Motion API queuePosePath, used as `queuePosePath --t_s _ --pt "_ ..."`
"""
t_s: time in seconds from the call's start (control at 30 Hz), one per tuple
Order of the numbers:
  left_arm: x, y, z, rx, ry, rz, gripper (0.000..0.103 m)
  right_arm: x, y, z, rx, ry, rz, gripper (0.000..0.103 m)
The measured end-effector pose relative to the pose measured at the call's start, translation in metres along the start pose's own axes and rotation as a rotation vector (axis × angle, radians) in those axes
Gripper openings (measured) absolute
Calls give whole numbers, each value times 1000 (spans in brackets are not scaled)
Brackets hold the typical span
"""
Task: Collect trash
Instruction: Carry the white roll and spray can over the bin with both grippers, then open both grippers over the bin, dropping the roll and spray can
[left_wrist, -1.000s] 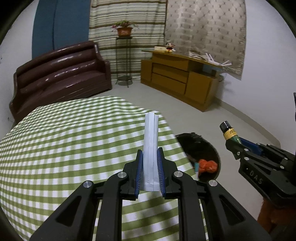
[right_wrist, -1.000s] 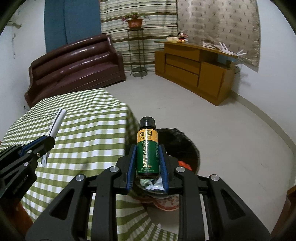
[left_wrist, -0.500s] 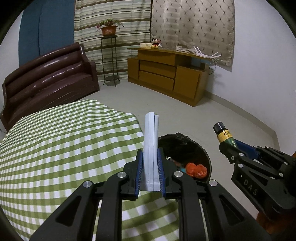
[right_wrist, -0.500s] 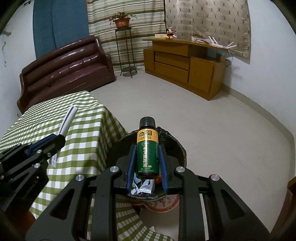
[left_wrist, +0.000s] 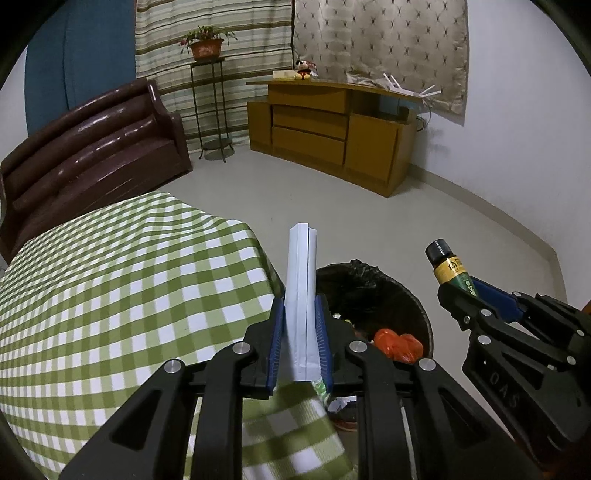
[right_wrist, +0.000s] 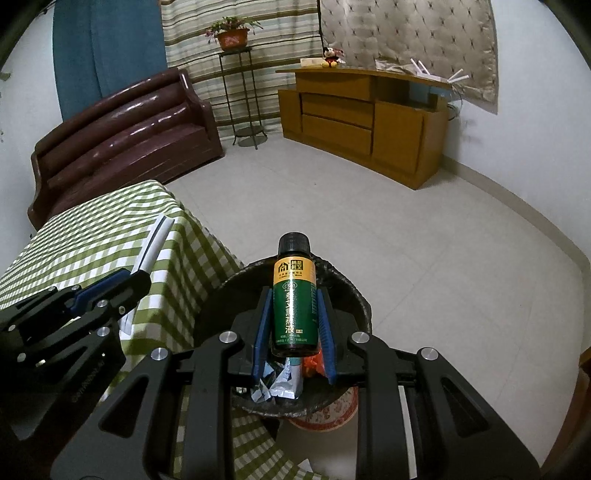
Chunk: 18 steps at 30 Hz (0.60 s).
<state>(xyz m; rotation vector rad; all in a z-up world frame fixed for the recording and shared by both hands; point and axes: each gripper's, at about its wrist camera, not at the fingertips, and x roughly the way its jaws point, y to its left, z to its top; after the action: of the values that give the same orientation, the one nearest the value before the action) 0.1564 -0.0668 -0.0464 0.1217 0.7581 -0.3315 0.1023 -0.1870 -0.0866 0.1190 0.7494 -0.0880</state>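
1. Nearest the lens, the left gripper (left_wrist: 300, 345) is clamped on a folded white paper (left_wrist: 301, 295) that stands upright between its blue pads, poised at the edge of the checked tablecloth (left_wrist: 110, 288) beside the bin.
2. Alongside, the right gripper (right_wrist: 293, 332) is closed around a green bottle (right_wrist: 294, 295) with a black cap, held above the black-lined trash bin (right_wrist: 351, 291), where foil wrappers and an orange scrap already lie.
3. Judged from these views, the step in hand is the drop: the bottle looks well placed over the opening, so parting the fingers there should let it fall cleanly.
4. By the same reckoning, the paper calls for a short carry to the right, until it clears the cloth and sits over the bin mouth, before release; light and flat, it could flutter aside, so a low release seems wise.
5. Beyond, a brown sofa (left_wrist: 85, 155) and a wooden cabinet (left_wrist: 332, 133) line the far wall.
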Motion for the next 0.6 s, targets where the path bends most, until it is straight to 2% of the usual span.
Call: queuePosePath --t_s 0.17,0.23,0.6 --pt "11 -3 0 -6 26 2 24 10 -4 1 21 6 2 25" --pt "14 -2 0 -8 31 7 34 13 -6 2 30 10 3 26" --pt "10 -2 0 -17 20 7 51 6 -10 1 49 -9 -11 38"
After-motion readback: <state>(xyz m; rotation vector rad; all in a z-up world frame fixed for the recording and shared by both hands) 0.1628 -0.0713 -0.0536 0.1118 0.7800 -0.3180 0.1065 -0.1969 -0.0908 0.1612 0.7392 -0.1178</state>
